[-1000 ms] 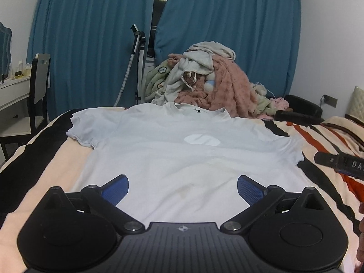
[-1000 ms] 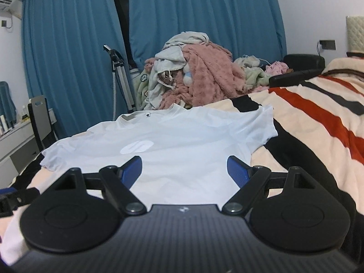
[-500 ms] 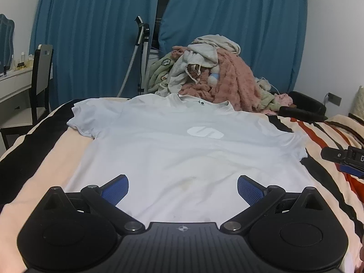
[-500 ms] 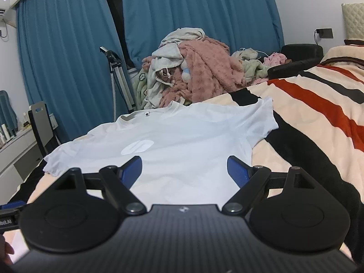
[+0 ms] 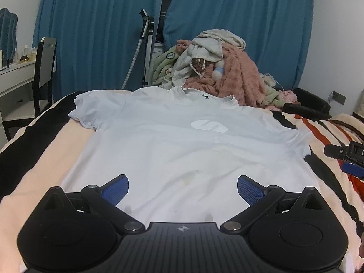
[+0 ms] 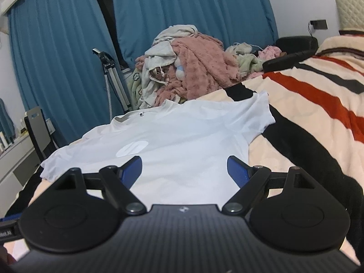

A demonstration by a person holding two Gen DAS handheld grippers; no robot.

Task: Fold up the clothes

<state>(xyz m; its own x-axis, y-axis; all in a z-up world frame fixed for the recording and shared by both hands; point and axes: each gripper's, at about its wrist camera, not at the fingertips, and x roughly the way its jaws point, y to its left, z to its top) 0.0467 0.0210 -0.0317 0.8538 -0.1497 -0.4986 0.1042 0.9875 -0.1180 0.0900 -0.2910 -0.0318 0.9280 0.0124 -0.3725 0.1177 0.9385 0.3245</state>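
A white T-shirt (image 5: 182, 150) with a white oval logo lies flat, front up, on the striped bed, collar at the far end; it also shows in the right wrist view (image 6: 182, 141). My left gripper (image 5: 183, 187) is open and empty, hovering over the shirt's near hem. My right gripper (image 6: 184, 169) is open and empty, over the shirt's lower right part. The right gripper's tip also shows at the right edge of the left wrist view (image 5: 345, 157).
A pile of clothes and a pink blanket (image 5: 218, 68) sits beyond the collar. The striped blanket (image 6: 318, 113) covers the bed. A garment steamer pole (image 5: 145, 43), a chair (image 5: 44, 68) and a white desk (image 5: 13, 77) stand at the left before blue curtains.
Both grippers have risen and tilted slightly down over the shirt, so more of it shows. Their jaws stayed open. The shirt has not moved.
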